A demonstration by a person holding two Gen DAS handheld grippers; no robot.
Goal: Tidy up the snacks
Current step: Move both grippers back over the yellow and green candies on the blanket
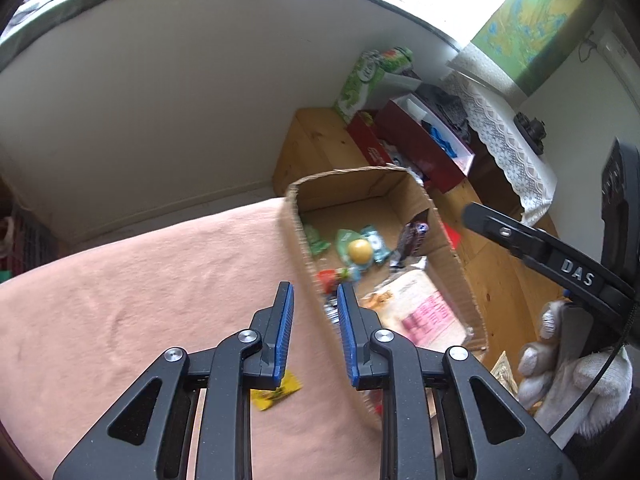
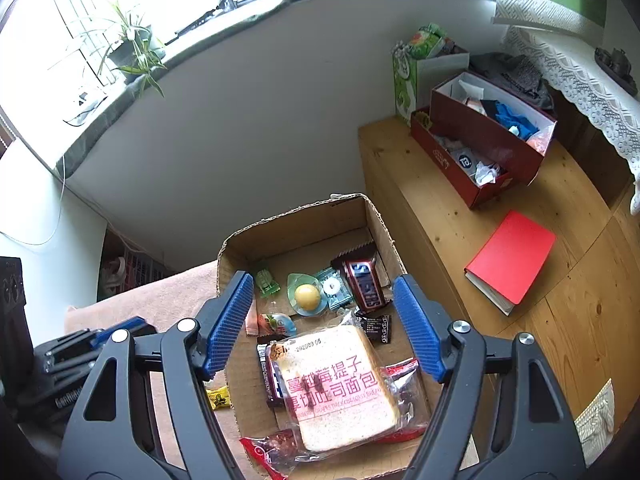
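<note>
One cardboard box (image 2: 304, 220), one bread packet (image 2: 336, 388), one red book (image 2: 512, 256).

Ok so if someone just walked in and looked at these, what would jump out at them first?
Probably the wrapped bread slice with red lettering, lying at the near end of the open cardboard box, framed by the right gripper and its open blue fingers. Behind it, a yellow ball-shaped sweet sits among small packets. Off to the right, a bright red binder lies on the wooden floor.
</note>
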